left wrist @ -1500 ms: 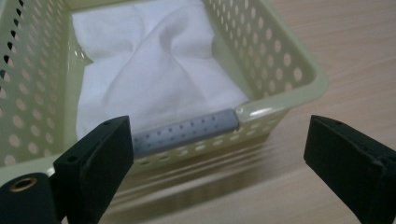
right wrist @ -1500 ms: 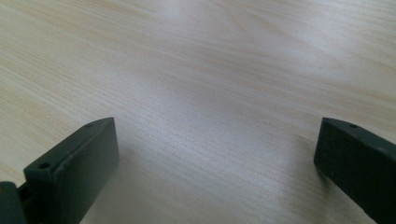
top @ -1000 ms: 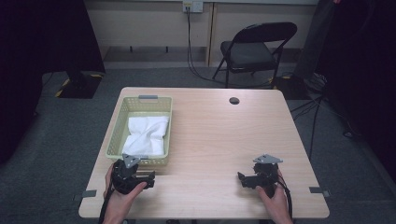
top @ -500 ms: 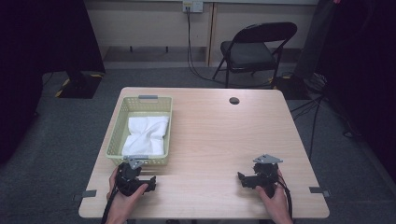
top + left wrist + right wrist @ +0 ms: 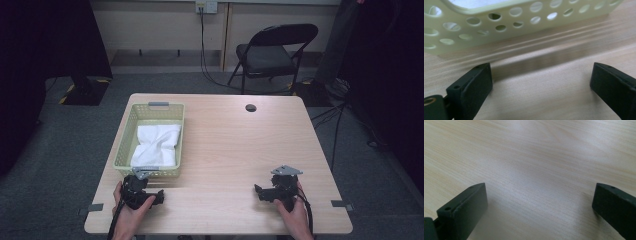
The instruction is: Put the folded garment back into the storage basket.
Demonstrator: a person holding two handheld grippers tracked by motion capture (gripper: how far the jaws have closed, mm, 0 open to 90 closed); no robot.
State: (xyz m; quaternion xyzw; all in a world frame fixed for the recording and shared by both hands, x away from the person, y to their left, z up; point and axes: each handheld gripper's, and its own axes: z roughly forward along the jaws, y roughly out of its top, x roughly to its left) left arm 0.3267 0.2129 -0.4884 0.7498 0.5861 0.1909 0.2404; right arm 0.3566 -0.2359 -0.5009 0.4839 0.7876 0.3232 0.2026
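table: light wood-grain top [image 5: 225,150], rectangular with rounded corners, fine straight grain up close in both gripper views, and a small dark round grommet hole [image 5: 250,107] near the far edge

basket: pale yellow-green plastic [image 5: 148,112], rectangular, walls punched with rows of round holes, a grey handle tab on the far rim; it sits on the left half of the table, long side running away from the person

what's in it: a white cloth [image 5: 156,145], soft and crumpled with a few folds, covering pretty much the whole basket floor

left gripper: black [image 5: 150,196], held low over the near left part of the table, just in front of the basket's near wall; jaws spread wide with nothing but bare wood between them; in the left gripper view the holed wall of the basket [image 5: 519,20] runs across the top, tilted

left hand: wrapped around it from below [image 5: 131,212], forearm coming in from the bottom edge

right gripper: also black [image 5: 261,191], grey three-cornered plate on top, near right part of the table, well apart from the basket; jaws wide apart too, holding nothing, only wood grain beneath [image 5: 539,192]

right hand: gripping it from behind [image 5: 292,212], cable trailing by the wrist

background: dark folding chair [image 5: 270,55] on grey floor beyond the table
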